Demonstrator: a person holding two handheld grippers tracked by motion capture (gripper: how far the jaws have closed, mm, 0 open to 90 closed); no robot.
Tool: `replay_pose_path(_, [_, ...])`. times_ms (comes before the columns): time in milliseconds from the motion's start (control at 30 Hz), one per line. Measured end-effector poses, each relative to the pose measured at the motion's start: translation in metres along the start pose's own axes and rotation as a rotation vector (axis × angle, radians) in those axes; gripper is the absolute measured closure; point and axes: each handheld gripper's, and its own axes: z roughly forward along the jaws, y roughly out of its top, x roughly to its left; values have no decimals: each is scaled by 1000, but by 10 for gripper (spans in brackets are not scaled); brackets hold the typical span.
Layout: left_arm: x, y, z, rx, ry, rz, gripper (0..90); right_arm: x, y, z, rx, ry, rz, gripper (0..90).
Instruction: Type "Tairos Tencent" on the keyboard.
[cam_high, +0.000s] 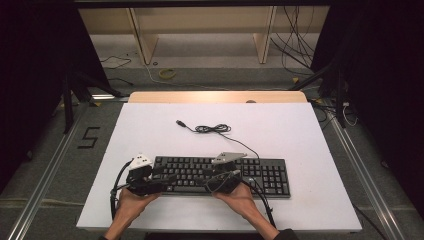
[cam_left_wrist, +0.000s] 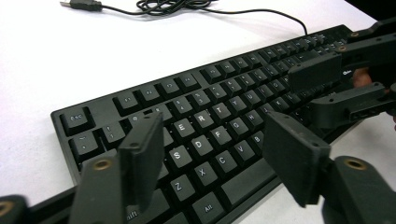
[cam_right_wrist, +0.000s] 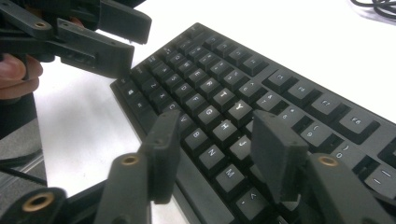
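Note:
A black keyboard (cam_high: 260, 175) lies flat near the front of the white table (cam_high: 300, 125). Its cable (cam_high: 212, 129) is coiled loosely behind it and ends in a USB plug (cam_high: 181, 123). My left gripper (cam_high: 167, 177) hovers over the keyboard's left end. In the left gripper view this gripper (cam_left_wrist: 212, 140) is open above the letter keys, with nothing between its pads. My right gripper (cam_high: 206, 179) is over the middle keys and points left. The right gripper view has it (cam_right_wrist: 217, 135) open above the G, H and N keys, holding nothing. The two grippers face each other, a short gap apart.
A wooden strip (cam_high: 215, 96) edges the table's far side. Beyond it are shelf legs and loose floor cables (cam_high: 295, 45). Black stands (cam_high: 67, 100) flank the table. The person's hands (cam_high: 240, 200) rest at the front edge.

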Motion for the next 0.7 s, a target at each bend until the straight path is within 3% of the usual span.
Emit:
replay_pose_path(433, [-6,1,6,31,-32,47,678,-5,-3,-12,-29,-15,22,420])
replay_pose_path(700, [-11,1,15,84,-41,82,852,-9,-4,-19,-47,-23,23,410])
